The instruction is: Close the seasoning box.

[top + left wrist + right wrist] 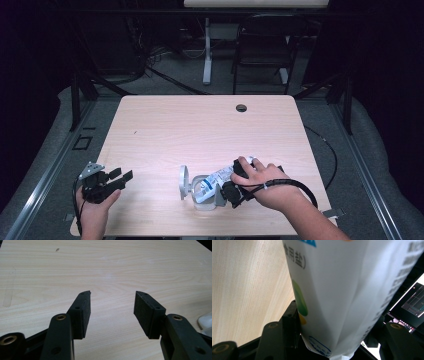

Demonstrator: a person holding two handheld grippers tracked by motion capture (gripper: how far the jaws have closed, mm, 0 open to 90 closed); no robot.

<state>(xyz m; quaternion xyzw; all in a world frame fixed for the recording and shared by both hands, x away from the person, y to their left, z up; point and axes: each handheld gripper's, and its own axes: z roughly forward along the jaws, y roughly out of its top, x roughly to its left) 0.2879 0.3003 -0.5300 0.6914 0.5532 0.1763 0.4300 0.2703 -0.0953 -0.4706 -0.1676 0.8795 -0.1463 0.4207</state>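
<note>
We see the right gripper [231,192] pinching a white bag [216,179] over a jar [204,196]; left of the jar, the left gripper [121,176] rests with jaws spread.

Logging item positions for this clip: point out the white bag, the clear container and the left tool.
white bag [220,176], high view, on its printed middle.
clear container [199,181], high view, on its near rim.
left tool [121,175], high view, midway between its fingertips.

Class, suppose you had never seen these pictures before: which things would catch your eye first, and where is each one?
First, the white printed bag near the table's front edge, clamped in the right gripper and tilted over a clear container whose round lid stands open beside it. Then the left gripper, at the front left corner, its jaws apart over bare wood.
</note>
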